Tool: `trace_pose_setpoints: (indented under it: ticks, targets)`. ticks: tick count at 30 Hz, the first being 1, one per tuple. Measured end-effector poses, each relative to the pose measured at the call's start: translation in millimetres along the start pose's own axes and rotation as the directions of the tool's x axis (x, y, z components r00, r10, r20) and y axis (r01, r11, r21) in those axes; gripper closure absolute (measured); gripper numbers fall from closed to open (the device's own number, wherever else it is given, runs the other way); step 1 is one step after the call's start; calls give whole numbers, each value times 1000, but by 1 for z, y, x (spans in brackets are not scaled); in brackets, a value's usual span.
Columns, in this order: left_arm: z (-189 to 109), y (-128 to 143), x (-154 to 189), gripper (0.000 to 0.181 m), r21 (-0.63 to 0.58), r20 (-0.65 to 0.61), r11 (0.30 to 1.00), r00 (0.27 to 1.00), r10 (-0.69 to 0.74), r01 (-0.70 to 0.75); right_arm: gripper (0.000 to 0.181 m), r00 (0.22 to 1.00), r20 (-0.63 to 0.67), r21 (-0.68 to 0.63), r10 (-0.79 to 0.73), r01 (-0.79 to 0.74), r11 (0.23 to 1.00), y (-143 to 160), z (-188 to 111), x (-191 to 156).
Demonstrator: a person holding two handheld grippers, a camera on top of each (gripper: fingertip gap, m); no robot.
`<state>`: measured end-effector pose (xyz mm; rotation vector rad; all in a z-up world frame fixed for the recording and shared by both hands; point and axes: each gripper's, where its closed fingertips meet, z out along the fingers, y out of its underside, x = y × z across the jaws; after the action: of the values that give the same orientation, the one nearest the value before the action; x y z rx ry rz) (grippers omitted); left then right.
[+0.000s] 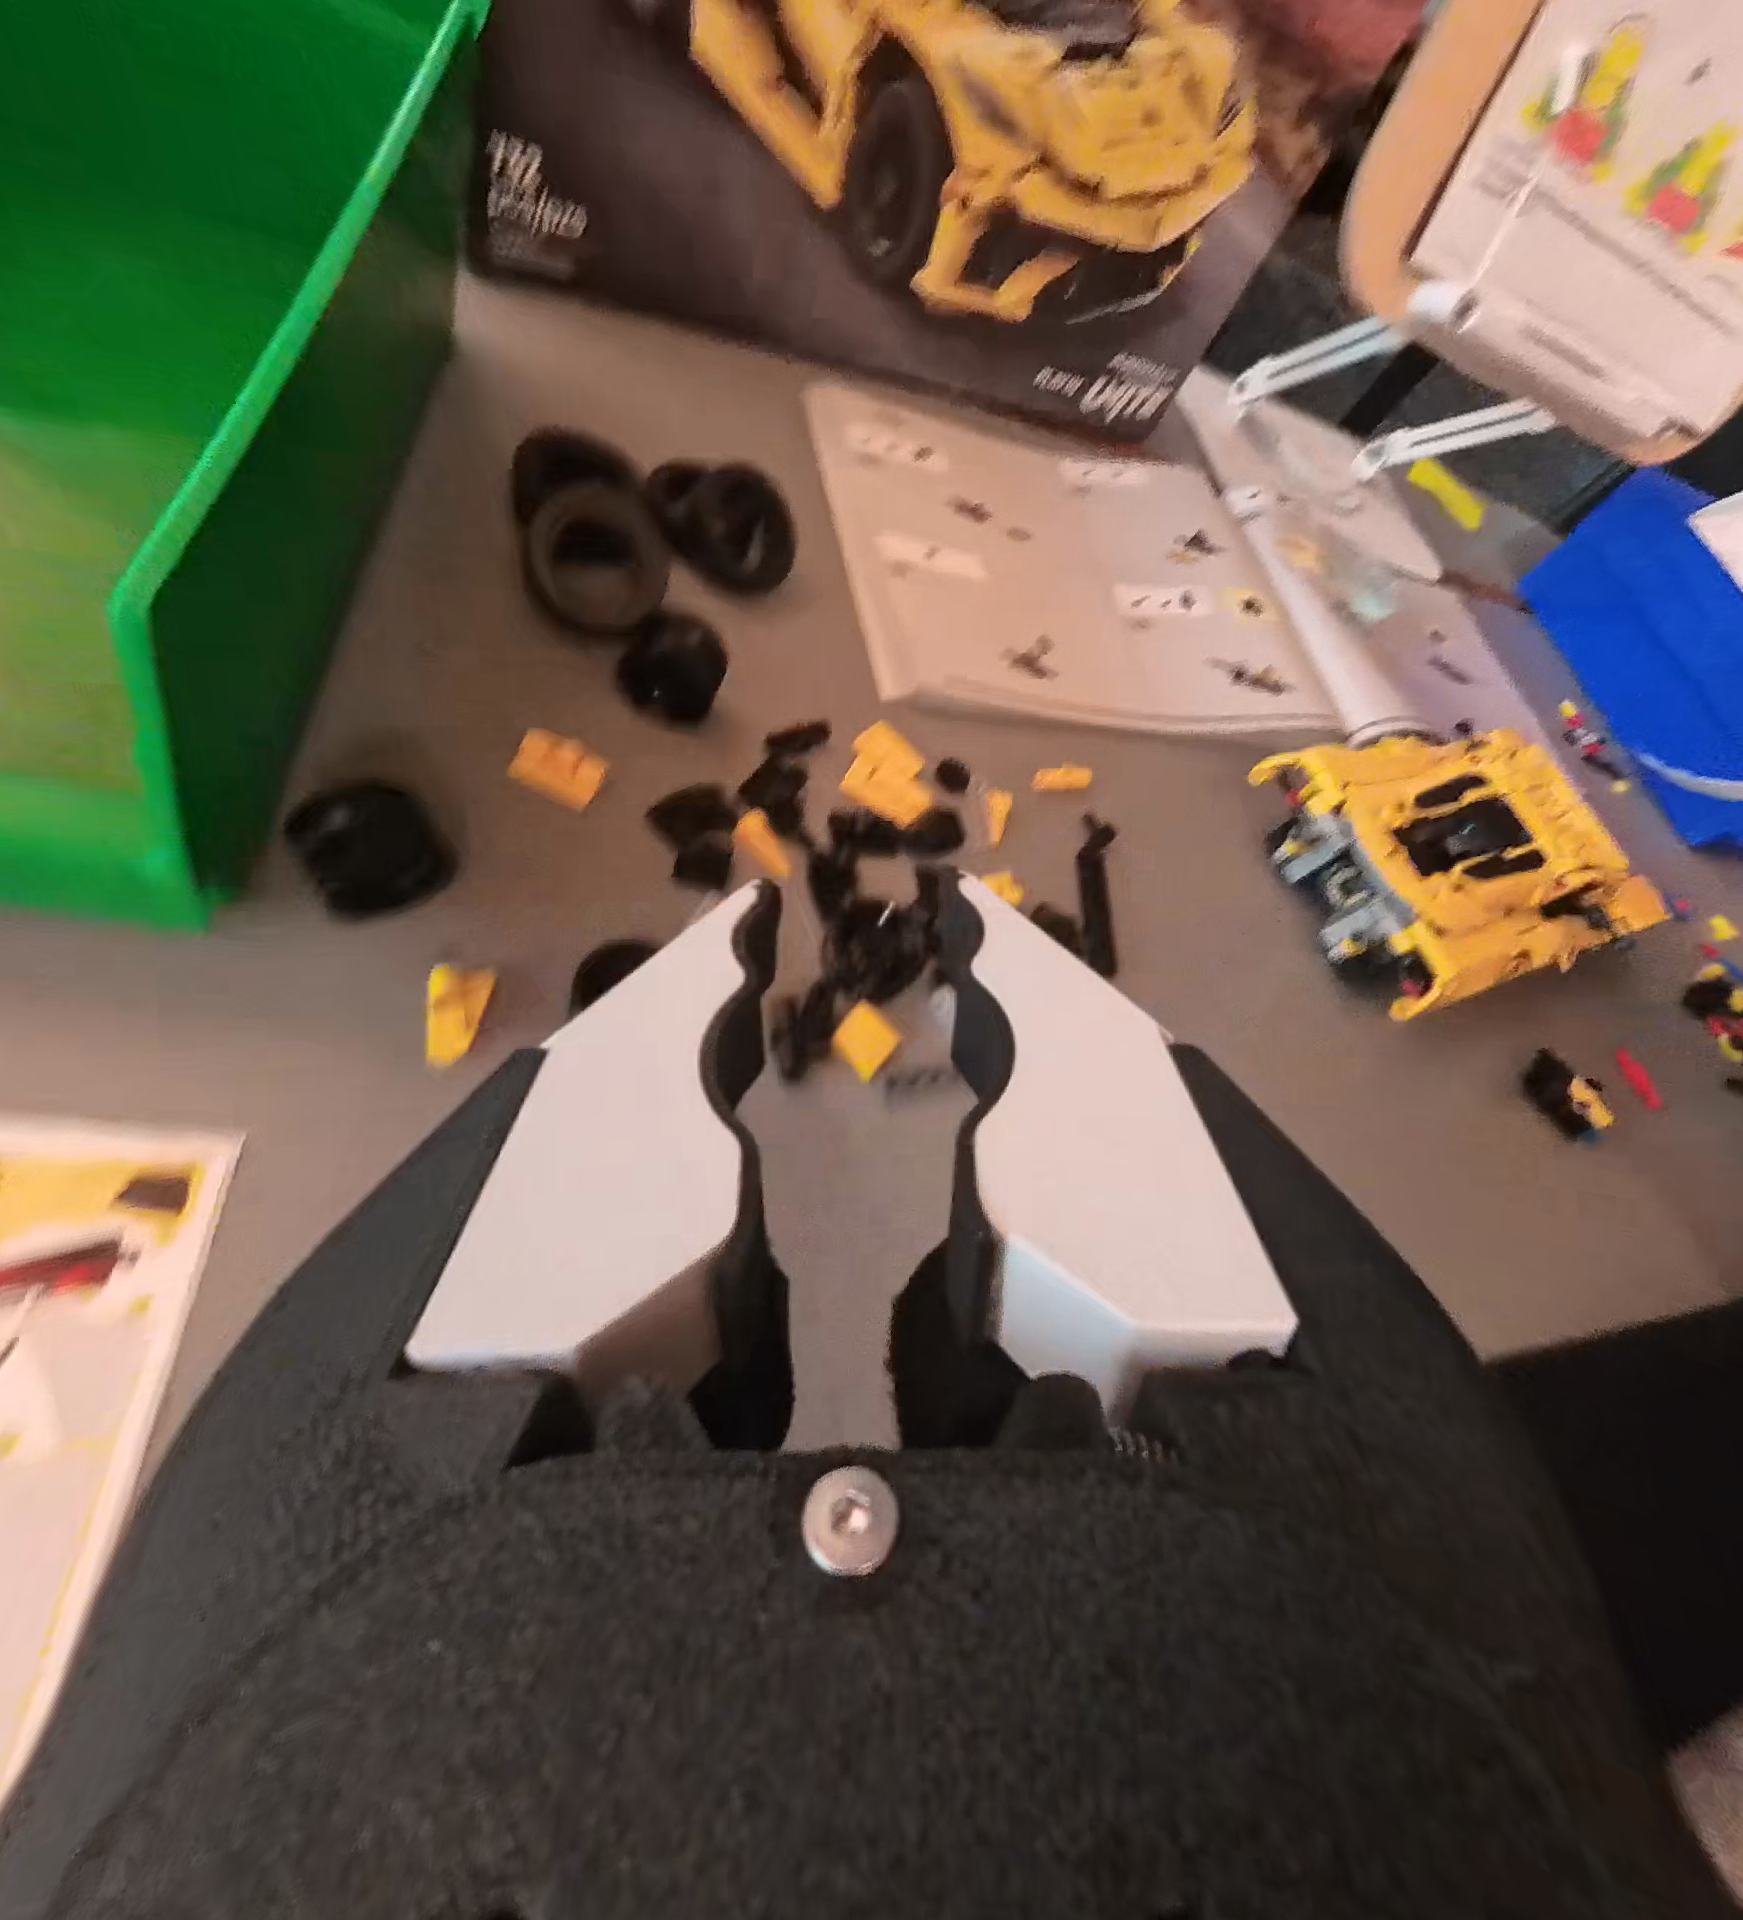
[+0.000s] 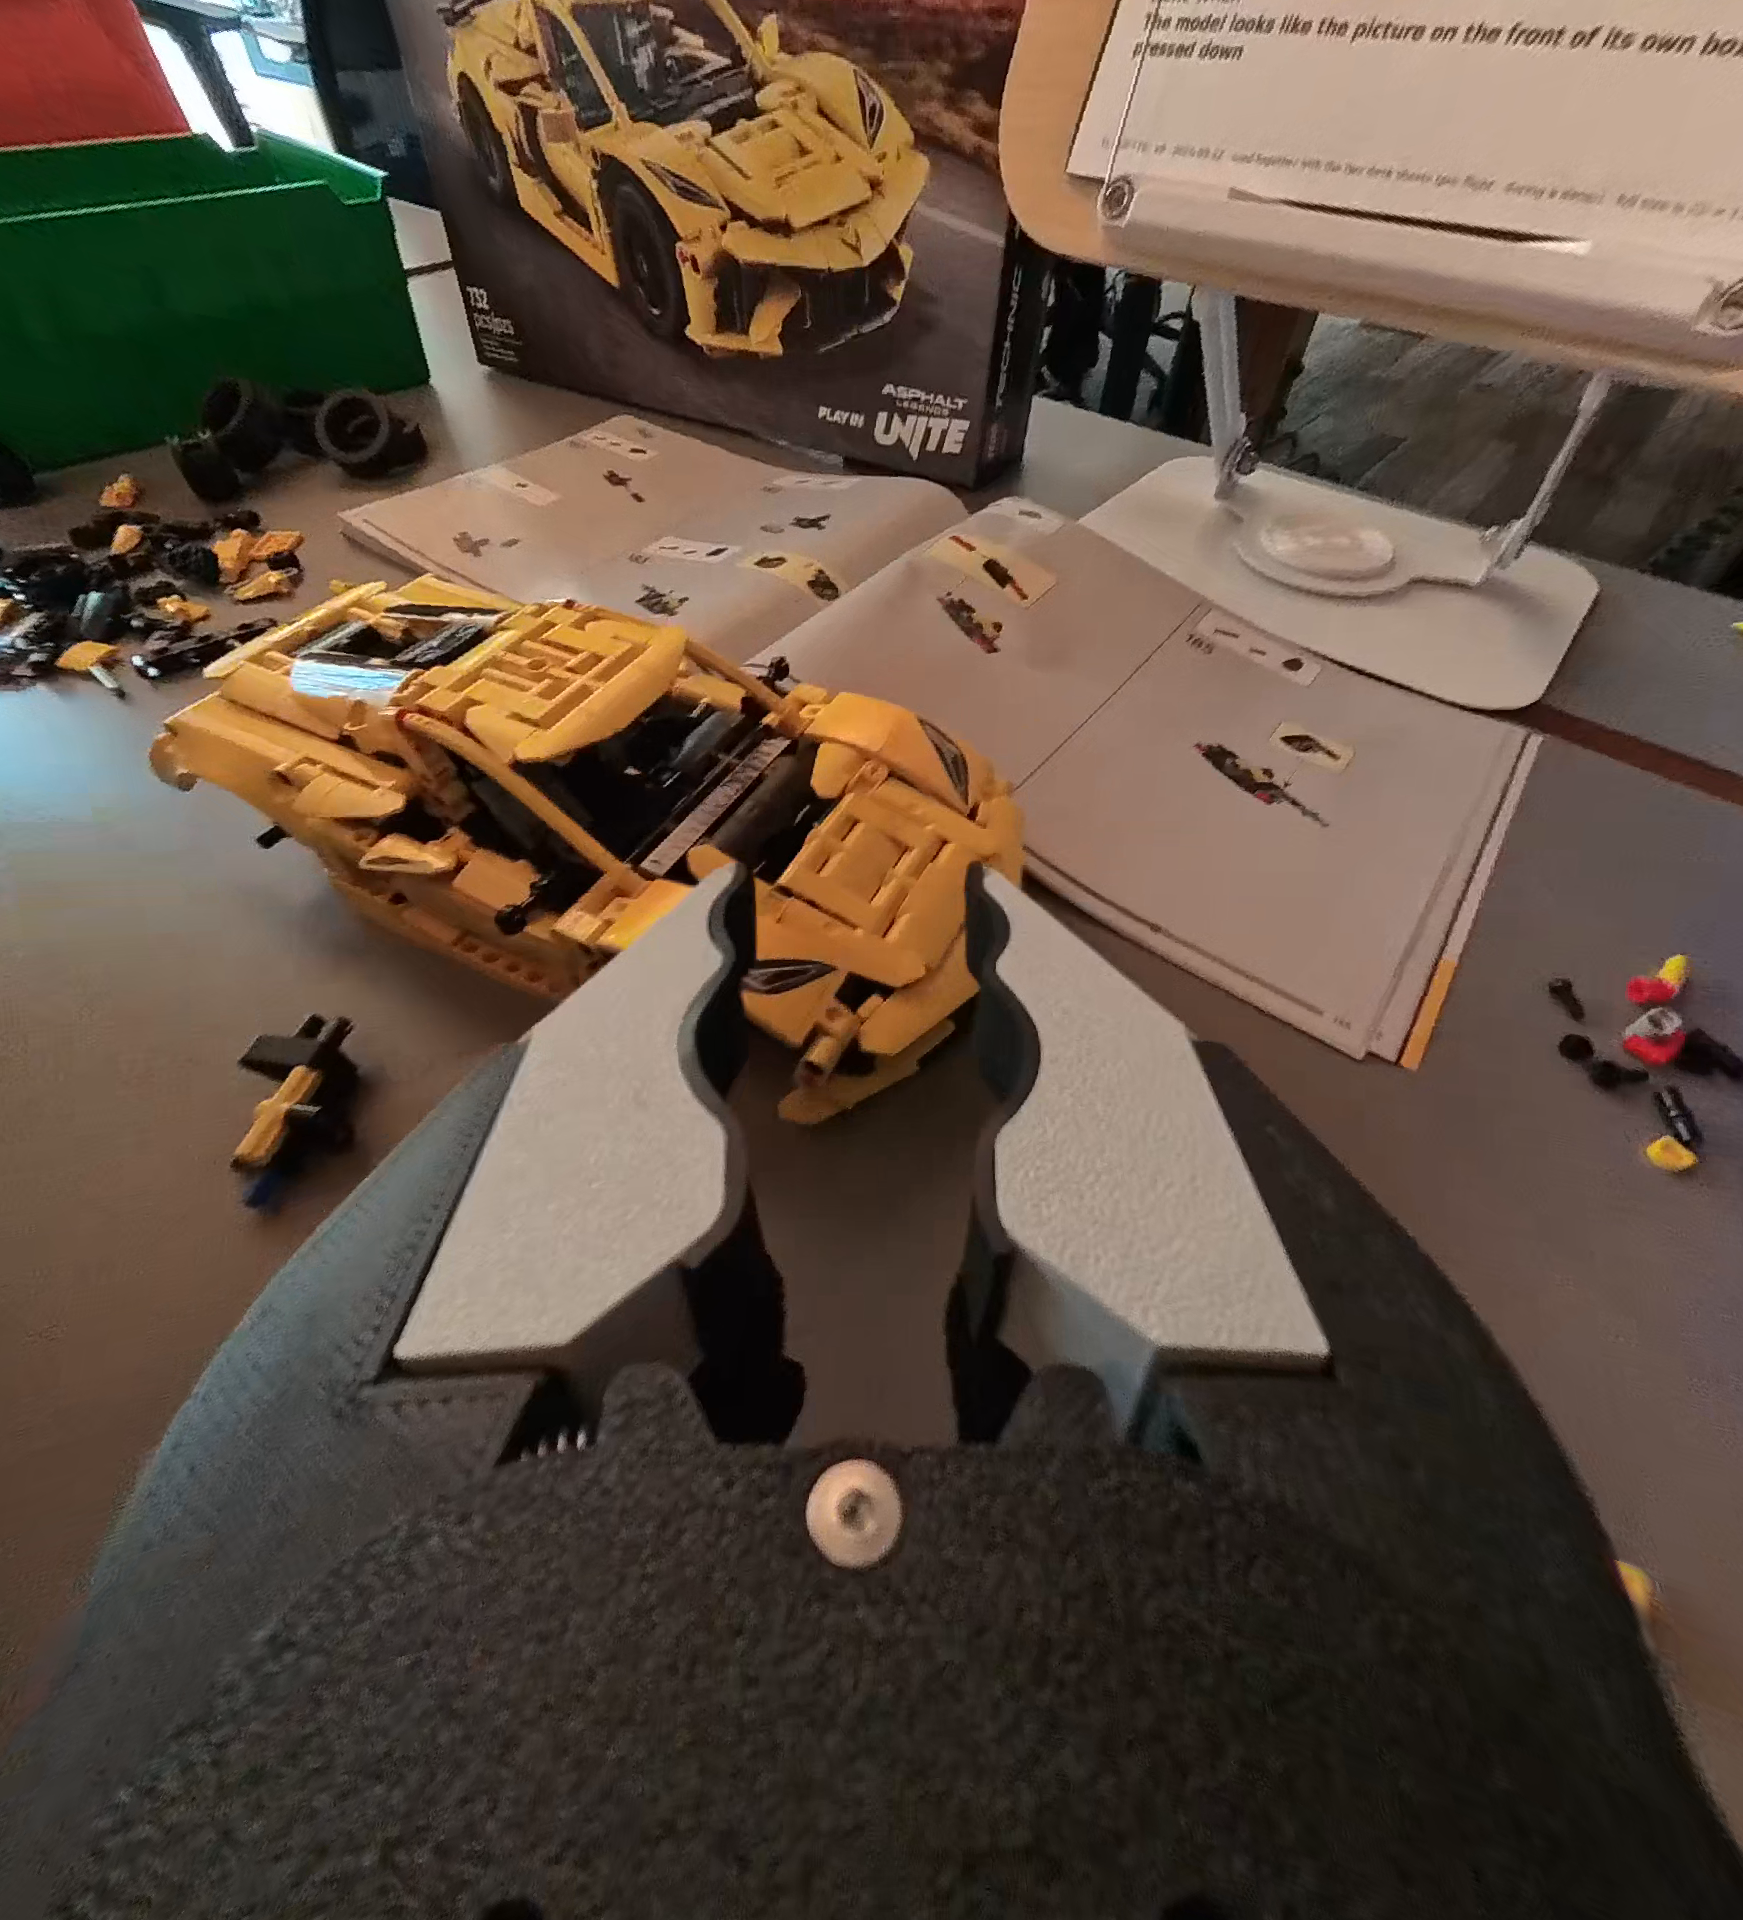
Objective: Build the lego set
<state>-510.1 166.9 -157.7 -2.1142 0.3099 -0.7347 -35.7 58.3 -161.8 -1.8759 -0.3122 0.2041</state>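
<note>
Half-built yellow car model (image 2: 576, 790) on grey table (image 2: 67, 1039), wheels not fitted, nose just beyond right gripper (image 2: 851, 894) tips and partly between them. Right gripper spread, empty, raised above the table. Small black-and-yellow subassembly (image 2: 301, 1096) left of right gripper, apart from the car. Open instruction booklet (image 2: 1210, 790) ahead-right, touching or just beside the car's far side. Left gripper (image 1: 856, 894) spread too, nothing pinched, hovering over a loose pile of black and yellow pieces (image 1: 846, 831). Black tyres (image 1: 638, 540) farther ahead-left of the left gripper; one tyre (image 1: 368, 847) lying alone at left. Green bin (image 1: 171, 468) far left. Set box (image 2: 732, 229) standing behind booklet. Clipboard stand (image 2: 1366, 582) ahead-right. Small red, yellow and black bits (image 2: 1656, 1049) far right. Left view blurred.
</note>
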Motion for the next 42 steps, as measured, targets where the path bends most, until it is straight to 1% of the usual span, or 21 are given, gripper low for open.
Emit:
trace_pose_setpoints:
  ticks: [2,4,7,10,12,15,17,19,21,24,26,28,31,35,36,37,38,40,42]
  targets:
    - [-2,16,-3,148,-52,4,999,1000,-1,2,142,999,-31,18,-25,25,1000,-3,3,4]
    - [6,24,0,148,-106,13,994,1000,27,-26,143,999,-42,28,-29,30,999,-6,6,4]
    - [27,30,16,148,-192,-18,976,994,104,-105,142,1000,-7,3,-22,22,1000,-4,9,-7]
    - [50,36,25,148,-264,-46,950,986,160,-166,142,998,-28,-12,-65,64,998,-1,7,-11]
    - [63,35,25,148,-287,-36,935,978,206,-207,143,998,-28,-15,-60,59,998,4,5,-14]
    - [81,30,21,149,-305,-4,911,958,288,-276,143,1000,26,-18,14,-13,1000,11,6,-26]
    - [92,28,17,149,-328,-10,890,943,332,-317,142,999,33,-18,27,-27,999,12,7,-28]
    - [102,25,17,149,-337,-59,864,924,378,-375,142,998,50,-31,28,-27,999,14,9,-31]
    - [109,24,16,149,-361,-120,818,892,436,-449,142,997,67,-42,26,-23,999,16,10,-33]
    - [116,25,12,149,-374,-190,742,830,525,-556,142,997,78,-59,21,-16,998,20,11,-36]
    - [118,29,12,149,-372,-247,706,797,551,-603,142,997,81,-62,20,-15,998,21,10,-36]
    - [118,34,6,149,-396,-283,674,781,557,-624,143,997,79,-64,24,-19,998,22,10,-36]
    - [119,38,3,149,-402,-320,652,766,557,-643,143,997,76,-70,30,-24,997,24,9,-33]
    - [123,39,3,149,-381,-336,622,729,596,-684,143,997,73,-80,29,-23,997,25,9,-31]
    - [123,39,4,151,-377,-342,615,721,603,-693,143,997,73,-83,29,-23,996,25,9,-31]
    - [123,40,5,158,-377,-349,608,716,605,-698,143,997,74,-85,29,-23,996,25,9,-31]
    - [122,41,5,160,-380,-352,601,711,609,-703,143,997,74,-87,29,-23,996,25,9,-31]
    - [120,41,5,161,-390,-352,579,697,625,-716,143,997,75,-88,25,-19,996,23,9,-31]
    - [119,38,3,163,-397,-325,553,675,662,-733,143,997,71,-82,12,-6,997,20,8,-30]
